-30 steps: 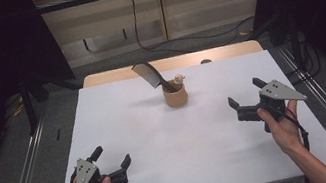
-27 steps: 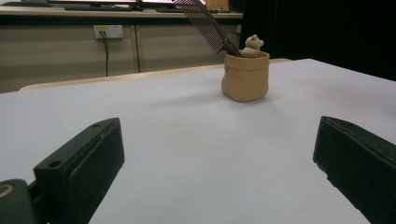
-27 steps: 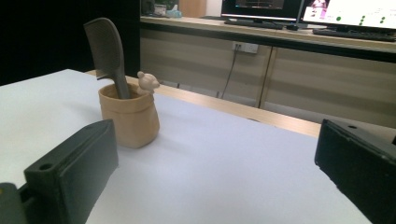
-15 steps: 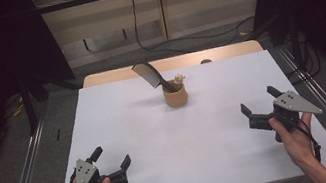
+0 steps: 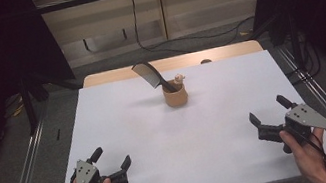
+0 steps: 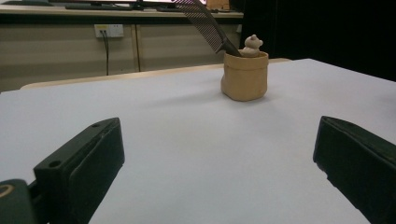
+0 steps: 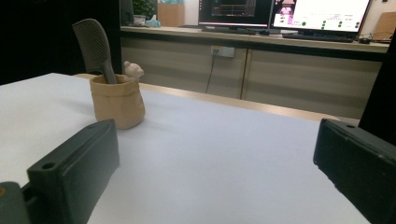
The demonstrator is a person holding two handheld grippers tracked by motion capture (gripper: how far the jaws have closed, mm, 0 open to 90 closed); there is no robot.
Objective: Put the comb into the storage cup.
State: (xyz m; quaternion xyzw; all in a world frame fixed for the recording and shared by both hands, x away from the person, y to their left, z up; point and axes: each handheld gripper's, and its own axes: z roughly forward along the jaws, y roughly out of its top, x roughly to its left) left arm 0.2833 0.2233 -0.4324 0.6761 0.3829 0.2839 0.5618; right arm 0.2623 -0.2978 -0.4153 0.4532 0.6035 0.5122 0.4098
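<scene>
A small tan pot (image 5: 175,96) stands toward the back middle of the white table (image 5: 215,112). A black comb (image 5: 149,75) leans out of it to the left, beside a small bear-shaped figure (image 5: 179,78). The pot (image 6: 244,74) with the comb (image 6: 205,24) is far ahead in the left gripper view, and the pot (image 7: 117,101) and comb (image 7: 95,44) are at upper left in the right gripper view. My left gripper (image 5: 111,160) rests open at the front left corner. Near the front right edge, my right gripper (image 5: 268,111) is open and holds nothing.
A wooden strip (image 5: 171,63) borders the table's far edge. Metal rails (image 5: 24,177) run along both sides on the floor. Cables (image 5: 177,42) lie behind the table. Monitors (image 7: 285,14) stand on a far counter in the right gripper view.
My right gripper has drawn back toward the front right edge of the table and away from the pot. The left gripper has stayed in place.
</scene>
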